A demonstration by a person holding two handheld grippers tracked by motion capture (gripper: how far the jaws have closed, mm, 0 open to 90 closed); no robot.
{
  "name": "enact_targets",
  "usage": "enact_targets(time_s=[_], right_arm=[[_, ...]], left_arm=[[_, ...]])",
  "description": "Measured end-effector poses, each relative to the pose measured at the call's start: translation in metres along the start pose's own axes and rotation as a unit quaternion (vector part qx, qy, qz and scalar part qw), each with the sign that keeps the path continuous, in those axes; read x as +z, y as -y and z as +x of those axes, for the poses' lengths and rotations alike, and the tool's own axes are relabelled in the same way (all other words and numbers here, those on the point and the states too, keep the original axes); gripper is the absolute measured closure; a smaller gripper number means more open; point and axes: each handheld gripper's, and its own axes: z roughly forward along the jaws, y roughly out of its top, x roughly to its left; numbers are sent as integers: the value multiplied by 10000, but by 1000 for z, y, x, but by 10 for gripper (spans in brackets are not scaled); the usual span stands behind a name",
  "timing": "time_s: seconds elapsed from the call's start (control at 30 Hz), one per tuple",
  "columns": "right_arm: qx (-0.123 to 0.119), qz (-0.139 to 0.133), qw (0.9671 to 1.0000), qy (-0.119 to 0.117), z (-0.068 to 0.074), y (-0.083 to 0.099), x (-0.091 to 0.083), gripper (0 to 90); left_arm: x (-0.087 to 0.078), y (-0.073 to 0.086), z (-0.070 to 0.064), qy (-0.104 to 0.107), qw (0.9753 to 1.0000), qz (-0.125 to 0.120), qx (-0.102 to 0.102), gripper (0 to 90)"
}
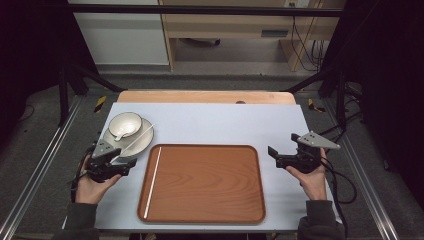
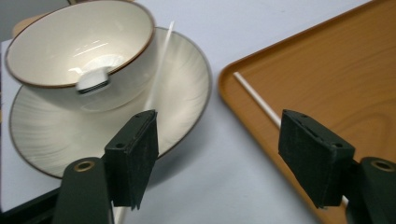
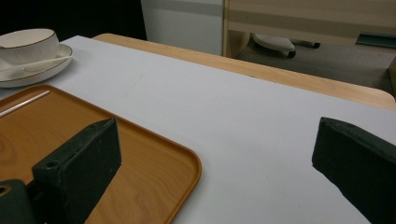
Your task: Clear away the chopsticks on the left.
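A white bowl (image 1: 125, 124) with a brown rim stands on a white plate (image 1: 142, 142) at the table's left. A white spoon (image 2: 93, 80) rests inside the bowl. One white chopstick (image 1: 134, 142) lies across the plate, and another chopstick (image 1: 152, 182) lies along the left side of the wooden tray (image 1: 205, 182). My left gripper (image 1: 117, 159) is open just in front of the plate, between plate (image 2: 187, 93) and tray (image 2: 327, 70), holding nothing. My right gripper (image 1: 284, 144) is open and holds nothing, right of the tray, over the mat.
A light-grey mat (image 1: 225, 125) covers the wooden table (image 1: 205, 96). Black frame posts stand at both sides, and cables trail off the right edge. In the right gripper view, the tray corner (image 3: 187, 163) lies beside the left jaw.
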Motion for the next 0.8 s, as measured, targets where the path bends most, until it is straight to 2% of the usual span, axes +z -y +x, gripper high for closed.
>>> enact_targets(time_s=[0.1, 0.17, 0.4, 0.5, 0.7, 0.8], right_arm=[[-20, 22, 10000, -2, 0, 0, 0, 17], [5, 10, 10000, 2, 0, 0, 0, 17], [-22, 25, 10000, -2, 0, 1, 1, 17], [-14, 30, 10000, 4, 0, 1, 1, 17], [-32, 51, 10000, 1, 1, 1, 2, 18], [-30, 47, 10000, 4, 0, 1, 2, 17]], left_arm=[[8, 1, 9, -115, 9999, 50, -108, 343], [13, 1, 14, -202, 9997, 108, -47, 377], [28, 3, 28, -272, 9994, 170, -115, 503], [30, 3, 30, -292, 9995, 103, -66, 563], [40, 6, 33, -291, 9993, 237, -9, 649], [43, 6, 34, -324, 9992, 221, -1, 693]])
